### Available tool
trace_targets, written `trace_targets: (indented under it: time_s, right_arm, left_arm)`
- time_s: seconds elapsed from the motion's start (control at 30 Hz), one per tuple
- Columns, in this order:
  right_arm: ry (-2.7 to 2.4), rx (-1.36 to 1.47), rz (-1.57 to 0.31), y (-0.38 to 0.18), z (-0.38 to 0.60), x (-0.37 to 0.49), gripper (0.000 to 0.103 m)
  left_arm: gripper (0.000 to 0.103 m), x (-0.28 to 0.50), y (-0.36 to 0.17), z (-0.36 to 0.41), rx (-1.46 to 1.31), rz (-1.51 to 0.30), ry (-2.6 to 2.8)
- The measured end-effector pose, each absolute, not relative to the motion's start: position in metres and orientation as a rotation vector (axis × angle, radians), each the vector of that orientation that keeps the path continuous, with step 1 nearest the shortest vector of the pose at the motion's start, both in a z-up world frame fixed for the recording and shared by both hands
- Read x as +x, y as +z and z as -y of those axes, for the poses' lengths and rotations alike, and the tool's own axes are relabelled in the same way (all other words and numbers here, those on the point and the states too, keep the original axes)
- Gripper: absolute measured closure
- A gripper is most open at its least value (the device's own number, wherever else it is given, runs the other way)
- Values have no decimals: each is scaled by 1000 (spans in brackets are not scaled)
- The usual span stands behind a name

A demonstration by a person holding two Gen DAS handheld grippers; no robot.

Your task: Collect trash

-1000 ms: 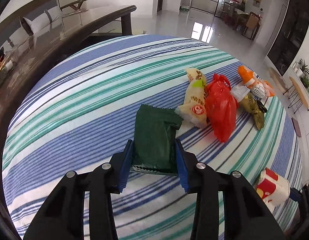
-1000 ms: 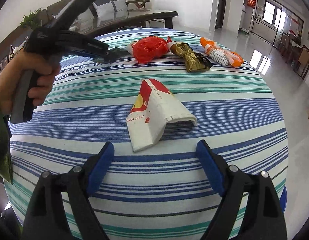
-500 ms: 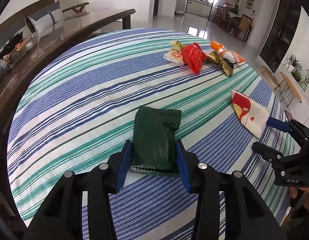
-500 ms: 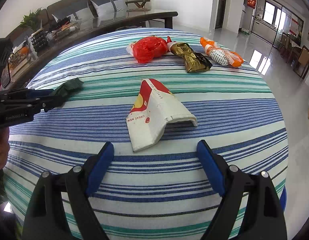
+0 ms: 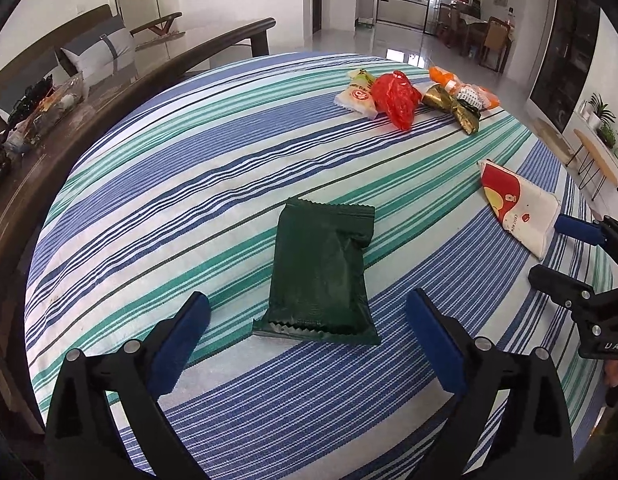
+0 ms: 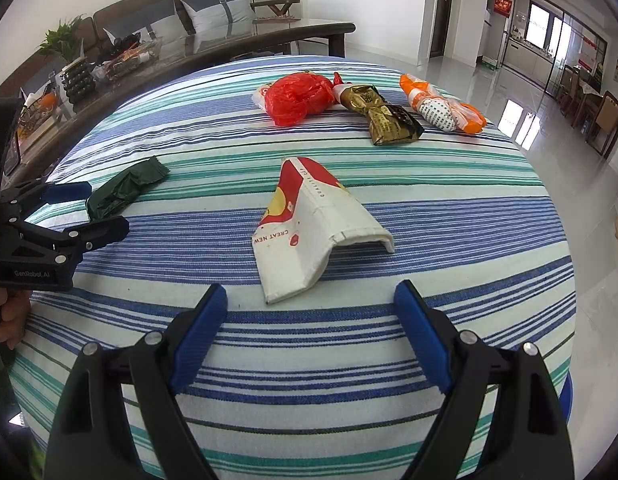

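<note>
A dark green wrapper [image 5: 321,276] lies flat on the striped tablecloth [image 5: 169,200]. My left gripper [image 5: 307,308] stands around its near end, jaws opening wide, pads clear of it on both sides. My right gripper [image 6: 311,292] is open just short of a crushed red and white carton [image 6: 309,232], with nothing between its pads. At the far side lie a red plastic bag [image 6: 297,96], a gold wrapper [image 6: 383,116], an orange and white wrapper [image 6: 441,110] and a white snack packet [image 5: 357,96].
The round table drops off close behind both grippers. A dark glass-topped table [image 5: 37,120] with clutter runs along the left, with a sofa [image 6: 213,8] behind it. Shiny floor and dining chairs [image 5: 493,40] lie beyond the far edge.
The left gripper carried the green wrapper back from the far pile toward the near side, then opened its jaws; the wrapper now rests on the cloth. The right gripper kept still.
</note>
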State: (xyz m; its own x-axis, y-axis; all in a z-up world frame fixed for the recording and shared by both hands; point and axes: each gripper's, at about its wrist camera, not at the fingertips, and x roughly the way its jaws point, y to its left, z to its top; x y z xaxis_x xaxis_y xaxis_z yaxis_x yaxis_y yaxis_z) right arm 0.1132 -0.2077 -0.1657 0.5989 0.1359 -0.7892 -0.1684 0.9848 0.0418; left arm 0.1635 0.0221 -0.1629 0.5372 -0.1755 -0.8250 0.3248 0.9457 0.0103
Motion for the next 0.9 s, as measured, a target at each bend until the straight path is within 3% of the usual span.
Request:
trace_targets:
  time_s: [0.33,0.57,0.9]
  right_arm:
    - [236,140,-867,-156,240,85,19]
    - [311,-1,-895,-129,249,100,19]
    - [427,-87,-1140,-150,226,183,23]
  left_arm:
    - [5,147,-158,-44,124,-964,-426]
    - [5,147,-154,-48,121,-971,-509]
    - [9,194,-155,-28,135,-1045,-475]
